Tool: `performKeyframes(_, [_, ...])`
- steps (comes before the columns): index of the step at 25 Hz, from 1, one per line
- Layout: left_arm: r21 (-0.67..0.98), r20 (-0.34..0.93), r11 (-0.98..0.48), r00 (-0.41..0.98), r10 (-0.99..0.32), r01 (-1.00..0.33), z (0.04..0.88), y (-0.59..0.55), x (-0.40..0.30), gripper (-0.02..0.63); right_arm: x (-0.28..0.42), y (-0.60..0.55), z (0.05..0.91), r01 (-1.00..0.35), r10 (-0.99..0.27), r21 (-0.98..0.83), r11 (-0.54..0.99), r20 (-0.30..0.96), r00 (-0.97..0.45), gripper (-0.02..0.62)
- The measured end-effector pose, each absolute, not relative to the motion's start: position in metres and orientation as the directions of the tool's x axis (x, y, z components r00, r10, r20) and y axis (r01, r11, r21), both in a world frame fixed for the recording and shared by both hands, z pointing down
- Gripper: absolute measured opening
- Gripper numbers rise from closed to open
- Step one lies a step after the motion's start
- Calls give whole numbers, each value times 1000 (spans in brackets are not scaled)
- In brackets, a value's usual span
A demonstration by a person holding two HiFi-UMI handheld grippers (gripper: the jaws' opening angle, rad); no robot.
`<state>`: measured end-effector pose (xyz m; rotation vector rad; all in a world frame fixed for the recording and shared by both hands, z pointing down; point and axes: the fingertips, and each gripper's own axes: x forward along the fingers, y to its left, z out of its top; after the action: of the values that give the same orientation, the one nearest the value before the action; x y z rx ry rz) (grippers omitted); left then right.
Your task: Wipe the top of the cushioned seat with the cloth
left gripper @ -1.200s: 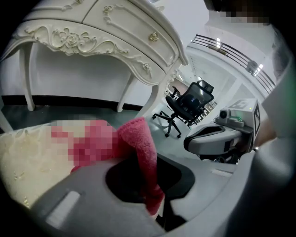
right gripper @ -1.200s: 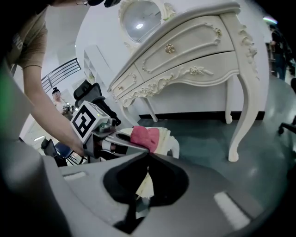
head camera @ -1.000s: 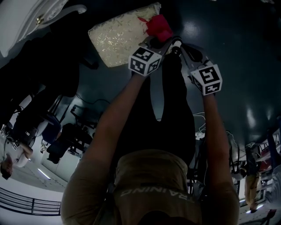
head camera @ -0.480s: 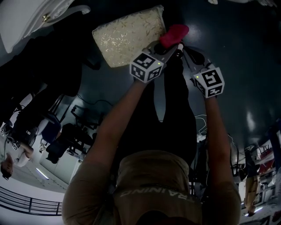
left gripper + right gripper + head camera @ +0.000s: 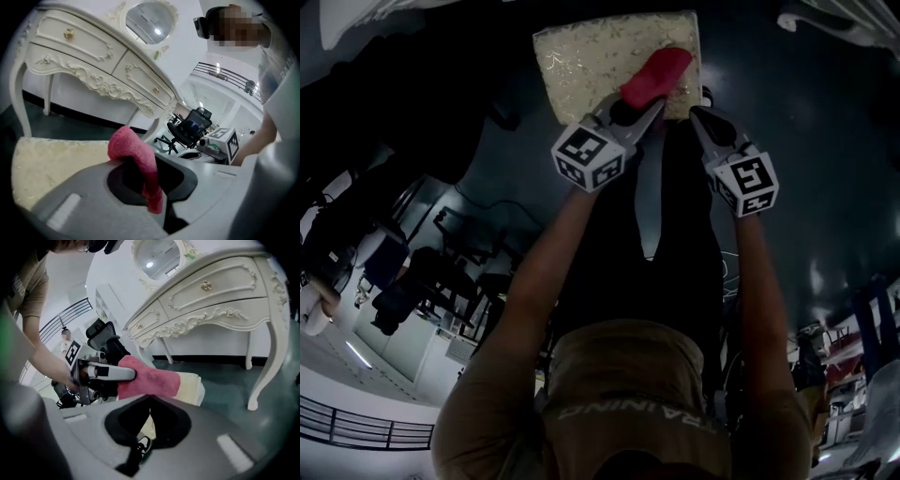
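Over cushioned seat, cloth half-hidden, tight between left tongs; right tongs together, empty.

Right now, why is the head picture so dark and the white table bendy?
Head view: dim and underexposed, only the cream patterned seat cushion and pink fluffy cloth stand out; both gripper views: bright, but the wide lens curves the white carved dressing table.
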<state>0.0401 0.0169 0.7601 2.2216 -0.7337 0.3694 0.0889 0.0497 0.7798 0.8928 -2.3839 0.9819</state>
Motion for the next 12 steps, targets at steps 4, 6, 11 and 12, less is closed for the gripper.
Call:
performKeyframes(4, [543, 485, -496, 735, -474, -678, 749, 24, -39, 38, 37, 58, 769, -656, -368, -463, 596, 569, -736, 5])
performKeyframes(6, [526, 498, -462, 699, -513, -714, 745, 27, -76, 39, 15, 62, 770, -641, -345, -456, 618, 575, -742, 5])
performKeyframes(11, [495, 518, -386, 621, -588, -778, 742, 38, -161, 38, -42, 68, 766, -601, -303, -456, 656, 570, -764, 5])
performKeyframes(12, [490, 521, -370, 606, -601, -789, 743, 40, -176, 40, -53, 69, 766, -591, -293, -456, 666, 569, -769, 5])
